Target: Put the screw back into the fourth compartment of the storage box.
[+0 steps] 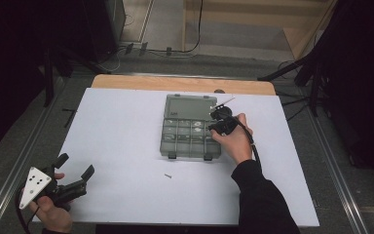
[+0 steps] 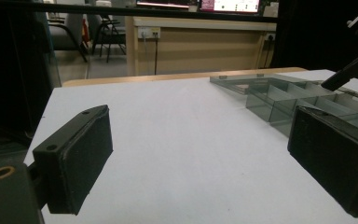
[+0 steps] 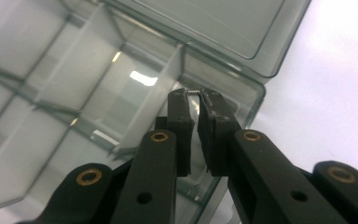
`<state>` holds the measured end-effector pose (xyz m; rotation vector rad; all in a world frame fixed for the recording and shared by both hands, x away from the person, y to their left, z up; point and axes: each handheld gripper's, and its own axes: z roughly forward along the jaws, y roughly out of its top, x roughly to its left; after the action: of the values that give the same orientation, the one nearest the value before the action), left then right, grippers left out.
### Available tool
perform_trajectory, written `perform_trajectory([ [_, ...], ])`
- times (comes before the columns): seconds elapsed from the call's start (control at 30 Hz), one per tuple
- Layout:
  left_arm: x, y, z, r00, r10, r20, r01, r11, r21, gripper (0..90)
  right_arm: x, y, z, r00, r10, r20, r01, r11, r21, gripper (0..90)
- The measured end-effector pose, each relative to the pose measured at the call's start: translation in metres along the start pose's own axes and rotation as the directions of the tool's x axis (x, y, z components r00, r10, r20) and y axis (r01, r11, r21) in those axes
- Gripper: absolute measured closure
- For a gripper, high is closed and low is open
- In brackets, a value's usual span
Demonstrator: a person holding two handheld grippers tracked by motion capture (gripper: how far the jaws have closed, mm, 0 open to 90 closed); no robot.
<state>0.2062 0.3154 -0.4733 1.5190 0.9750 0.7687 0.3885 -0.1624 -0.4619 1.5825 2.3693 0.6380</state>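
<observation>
A clear grey compartment box [image 1: 187, 154] lies open in the middle of the white table, its lid [image 1: 189, 105] folded back flat. My right gripper [image 1: 212, 127] hangs over the box's right-hand compartments. In the right gripper view its jaws [image 3: 196, 95] stand almost together above a corner compartment [image 3: 135, 79], and a small silvery screw [image 3: 193, 91] bridges the narrow gap at their tips. My left gripper [image 1: 75, 165] rests at the table's near left corner, open and with nothing between its pads [image 2: 81, 158]. The left gripper view shows the box [image 2: 279, 100] and the right gripper [image 2: 349, 72] farther off.
One small screw [image 1: 167, 176] lies loose on the white table [image 1: 121, 146], in front of the box. A wooden strip [image 1: 175, 83] runs along the table's far edge. Dark stands and cables surround the table on the floor.
</observation>
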Motion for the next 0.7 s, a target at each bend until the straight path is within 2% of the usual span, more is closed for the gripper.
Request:
perform_trajectory([
  [0.17, 0.0, 0.0, 0.0, 1.0, 0.006, 0.0, -0.006, 1.0, 0.006, 6.5, 0.006, -0.001, -0.011, 0.9999, -0.001, -0.015, 0.001, 1.0, -0.029, 84.9],
  [0.23, 0.0, 0.0, 0.0, 1.0, 0.007, -0.001, -0.007, 1.0, 0.006, 6.5, 0.009, -0.002, -0.016, 0.9996, -0.017, -0.021, 0.016, 0.999, -0.041, 84.9],
  [0.5, 0.0, 0.0, 0.0, 1.0, 0.004, -0.003, -0.004, 1.0, 0.007, 6.5, 0.027, -0.008, -0.032, 0.9982, -0.043, -0.043, 0.04, 0.997, -0.06, 83.7],
  [0.7, 0.0, 0.0, 0.0, 1.0, 0.007, -0.002, -0.007, 0.9999, 0.009, 6.5, 0.045, -0.013, -0.042, 0.9947, -0.077, -0.069, 0.071, 0.995, -0.076, 78.8],
])
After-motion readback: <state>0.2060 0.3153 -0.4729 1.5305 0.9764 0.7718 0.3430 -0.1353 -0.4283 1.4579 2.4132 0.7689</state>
